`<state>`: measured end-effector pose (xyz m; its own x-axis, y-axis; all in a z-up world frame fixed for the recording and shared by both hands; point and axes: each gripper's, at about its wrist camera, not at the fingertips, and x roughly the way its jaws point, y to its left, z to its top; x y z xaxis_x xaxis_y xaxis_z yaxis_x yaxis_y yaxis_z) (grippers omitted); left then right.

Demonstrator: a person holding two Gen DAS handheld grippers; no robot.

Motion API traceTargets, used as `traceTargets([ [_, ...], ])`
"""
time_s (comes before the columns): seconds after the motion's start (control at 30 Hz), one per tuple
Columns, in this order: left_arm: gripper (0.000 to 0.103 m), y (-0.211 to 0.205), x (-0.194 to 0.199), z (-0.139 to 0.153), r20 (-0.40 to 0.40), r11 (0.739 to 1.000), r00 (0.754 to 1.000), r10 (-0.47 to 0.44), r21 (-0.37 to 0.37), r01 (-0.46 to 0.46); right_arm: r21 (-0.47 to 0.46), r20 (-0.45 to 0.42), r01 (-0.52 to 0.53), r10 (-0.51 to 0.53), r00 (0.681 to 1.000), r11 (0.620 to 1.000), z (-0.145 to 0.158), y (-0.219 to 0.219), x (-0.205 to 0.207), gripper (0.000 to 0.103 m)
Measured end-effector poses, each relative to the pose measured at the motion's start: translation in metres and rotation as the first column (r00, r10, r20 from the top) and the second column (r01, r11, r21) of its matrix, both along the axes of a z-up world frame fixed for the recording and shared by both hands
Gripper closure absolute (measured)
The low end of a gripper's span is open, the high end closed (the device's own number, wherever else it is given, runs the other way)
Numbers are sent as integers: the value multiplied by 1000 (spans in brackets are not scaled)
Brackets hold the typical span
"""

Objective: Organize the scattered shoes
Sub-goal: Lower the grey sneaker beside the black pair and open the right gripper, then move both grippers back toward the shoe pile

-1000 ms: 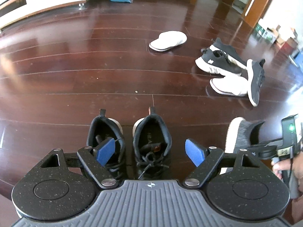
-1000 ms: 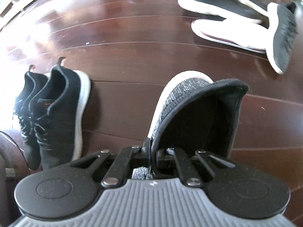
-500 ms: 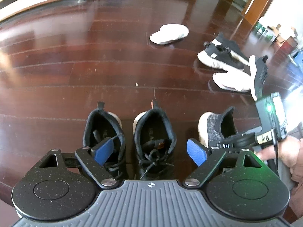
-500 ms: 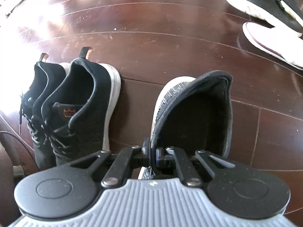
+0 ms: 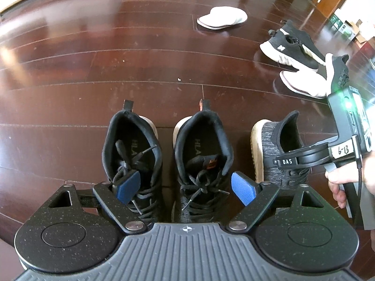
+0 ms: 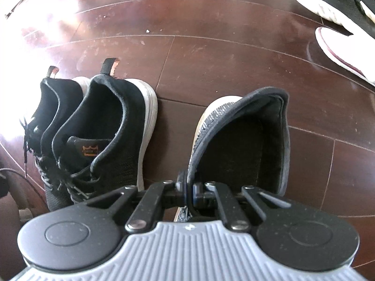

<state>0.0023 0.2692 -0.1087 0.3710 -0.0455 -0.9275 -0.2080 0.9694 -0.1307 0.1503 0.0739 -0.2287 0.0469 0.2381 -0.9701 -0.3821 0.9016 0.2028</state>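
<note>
The fingers of the right gripper (image 6: 190, 190) are pressed together on the collar of the grey knit shoe (image 6: 239, 145). One second ago this shoe was further from the black pair (image 5: 168, 159); now its sole seems to rest on the floor (image 5: 93, 58) just beside the pair, heel in line with theirs. The left gripper (image 5: 185, 188) hovers above the pair with its fingers wide and holding nothing, as before. So the row now counts three shoes. Further away, a white slipper (image 5: 222, 20), black sneakers (image 5: 290, 46) and a second slipper (image 5: 302, 82) lie scattered.
</note>
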Motion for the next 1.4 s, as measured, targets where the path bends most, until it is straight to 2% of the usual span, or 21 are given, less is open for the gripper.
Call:
traceTargets([
  [0.17,14,1,-2,-1,-1,1000,1000,0,-4,0,11,-16,30,-30,999,999,-2,0,3,98],
  [0.53,14,1,0,0,-7,1000,1000,0,-6,0,14,1,4,-4,1000,1000,-4,11,4,95],
  [0.7,14,-1,0,0,-7,1000,1000,2,-9,-2,59,3,1,-1,1000,998,0,17,1,97],
  [0.83,14,-1,0,1,-7,1000,1000,2,-4,-2,22,0,-4,4,1000,1000,0,24,3,97],
  [0.9,14,0,0,2,-2,1000,1000,6,-1,-6,17,5,-11,11,1000,1000,2,24,3,93],
  [1.0,14,0,0,3,4,1000,1000,11,-3,-11,39,6,0,0,1000,999,4,20,2,92],
  [1.13,14,0,1,4,8,1000,1000,16,-5,-16,67,13,13,-14,1000,998,12,9,3,85],
  [1.37,14,-6,0,14,30,1000,999,11,10,-11,103,56,2,-8,998,995,34,-7,-3,84],
  [1.4,14,-8,0,16,34,1000,999,8,16,-9,108,64,4,-11,998,994,39,-11,-4,81],
])
